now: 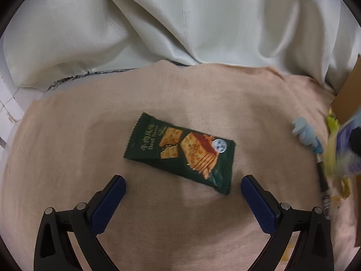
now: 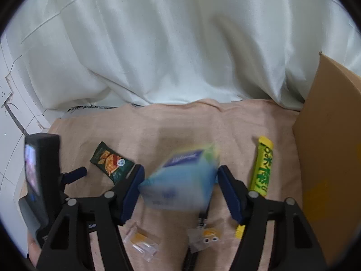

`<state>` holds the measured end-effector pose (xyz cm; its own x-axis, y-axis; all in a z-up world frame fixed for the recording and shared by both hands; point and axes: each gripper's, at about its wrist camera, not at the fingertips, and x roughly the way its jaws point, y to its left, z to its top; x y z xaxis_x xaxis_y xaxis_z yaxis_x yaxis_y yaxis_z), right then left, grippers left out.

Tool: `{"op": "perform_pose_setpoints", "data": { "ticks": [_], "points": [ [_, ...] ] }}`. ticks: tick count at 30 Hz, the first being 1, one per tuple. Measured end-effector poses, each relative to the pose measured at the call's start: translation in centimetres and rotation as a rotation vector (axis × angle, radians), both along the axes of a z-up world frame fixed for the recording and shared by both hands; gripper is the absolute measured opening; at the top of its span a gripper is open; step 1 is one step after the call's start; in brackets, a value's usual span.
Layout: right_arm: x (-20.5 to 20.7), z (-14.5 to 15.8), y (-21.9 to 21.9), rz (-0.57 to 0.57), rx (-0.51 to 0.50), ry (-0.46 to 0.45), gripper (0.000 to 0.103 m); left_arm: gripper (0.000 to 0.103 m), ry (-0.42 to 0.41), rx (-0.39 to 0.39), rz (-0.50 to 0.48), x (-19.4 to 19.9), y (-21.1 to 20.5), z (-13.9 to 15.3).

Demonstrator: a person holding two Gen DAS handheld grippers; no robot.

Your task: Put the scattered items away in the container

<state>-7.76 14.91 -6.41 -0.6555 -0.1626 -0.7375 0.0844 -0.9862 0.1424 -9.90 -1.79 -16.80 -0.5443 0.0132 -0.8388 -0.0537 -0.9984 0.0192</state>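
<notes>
A dark green cracker packet (image 1: 180, 155) lies flat on the beige cloth (image 1: 158, 90), just ahead of my left gripper (image 1: 182, 185), which is open and empty with its jaws either side of the packet's near end. My right gripper (image 2: 179, 180) is shut on a blurred blue tissue pack (image 2: 180, 180), held above the cloth. The green packet also shows in the right wrist view (image 2: 110, 161), left of the right gripper. A cardboard box (image 2: 331, 158) stands at the right.
A yellow-green snack stick (image 2: 261, 167) lies right of the right gripper. A pen with a light blue figure on its cap (image 1: 304, 133), small clear packets (image 2: 144, 244) and a packet with googly eyes (image 2: 205, 239) lie on the cloth. White curtain (image 1: 180, 22) hangs behind.
</notes>
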Motion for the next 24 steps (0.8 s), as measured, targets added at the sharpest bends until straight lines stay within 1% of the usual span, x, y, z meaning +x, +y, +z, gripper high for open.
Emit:
{"op": "perform_pose_setpoints", "data": {
  "ticks": [1, 4, 5, 6, 10, 12, 14, 15, 16, 17, 19, 20, 24],
  "points": [
    [0.0, 0.0, 0.2, 0.000, -0.002, 0.000, 0.065, 0.103, 0.003, -0.003, 0.012, 0.1, -0.4, 0.0],
    [-0.1, -0.3, 0.5, 0.007, 0.000, -0.002, 0.062, 0.103, -0.007, 0.007, 0.038, 0.4, -2.2, 0.0],
    [-0.3, -0.4, 0.5, 0.015, -0.004, -0.005, 0.056, 0.103, -0.010, 0.002, 0.050, 0.7, -2.9, 0.1],
    [-0.5, -0.5, 0.4, 0.026, -0.011, -0.008, 0.052, 0.103, -0.009, -0.010, 0.067, 1.0, -3.5, 0.3],
    [-1.4, -1.5, -0.6, 0.068, -0.011, -0.042, 0.051, 0.103, -0.011, -0.050, 0.099, 1.4, -5.6, 0.2],
    [-1.4, -1.8, -1.2, 0.099, -0.005, -0.053, 0.051, 0.103, -0.016, -0.039, 0.112, 1.7, -6.5, 0.4],
    [-1.2, -1.8, -1.6, 0.134, -0.009, -0.043, 0.051, 0.103, 0.008, -0.015, 0.109, 2.0, -6.9, 1.0],
    [-1.2, -2.0, -1.9, 0.155, 0.004, -0.052, 0.051, 0.103, 0.023, 0.008, 0.097, 2.2, -6.9, 1.4],
    [-1.2, -2.1, -2.2, 0.177, 0.019, -0.057, 0.054, 0.103, 0.038, 0.034, 0.084, 2.3, -6.8, 1.7],
    [-1.0, -2.2, -2.6, 0.203, 0.035, -0.055, 0.062, 0.103, 0.053, 0.058, 0.077, 2.2, -6.6, 2.0],
    [-0.7, -2.6, -3.2, 0.254, 0.073, -0.061, 0.071, 0.103, 0.055, 0.080, 0.081, 1.7, -6.1, 2.1],
    [-0.6, -2.9, -3.3, 0.273, 0.084, -0.067, 0.073, 0.103, 0.049, 0.088, 0.078, 1.4, -5.6, 2.0],
    [-0.9, -4.1, -3.0, 0.311, 0.108, -0.088, 0.073, 0.103, 0.011, 0.107, 0.069, 0.8, -4.8, 1.2]
  ]
}}
